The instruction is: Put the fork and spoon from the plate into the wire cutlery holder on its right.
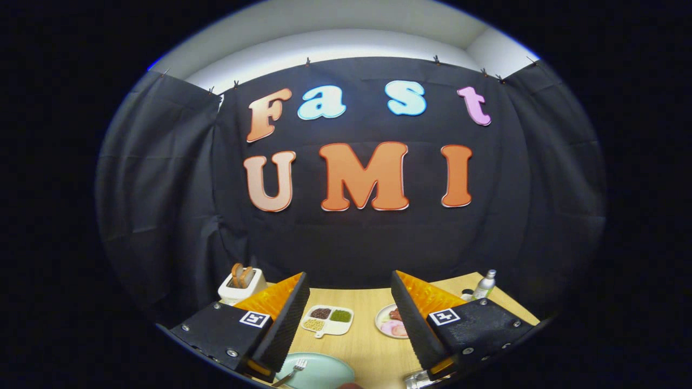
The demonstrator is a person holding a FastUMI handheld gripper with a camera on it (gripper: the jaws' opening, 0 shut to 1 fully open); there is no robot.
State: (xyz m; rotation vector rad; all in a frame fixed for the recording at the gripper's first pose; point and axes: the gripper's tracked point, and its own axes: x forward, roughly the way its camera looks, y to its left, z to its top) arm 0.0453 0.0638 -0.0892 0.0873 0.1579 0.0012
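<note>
My gripper [350, 319] is held above the wooden table with its two fingers wide apart and nothing between them. Low down between the fingers lies a pale green plate [324, 374]. A silver fork [294, 370] rests on the plate close to the left finger [281, 319], tines pointing away from me. A bit of shiny metal [417, 380] shows under the right finger [413, 319]; I cannot tell whether it is the wire cutlery holder.
Beyond the fingers a white divided dish [328, 320] holds brown, green and tan grains. A small plate of pink food [392, 324] sits partly behind the right finger. A white toaster with bread [241, 283] stands far left, a small bottle [485, 284] far right.
</note>
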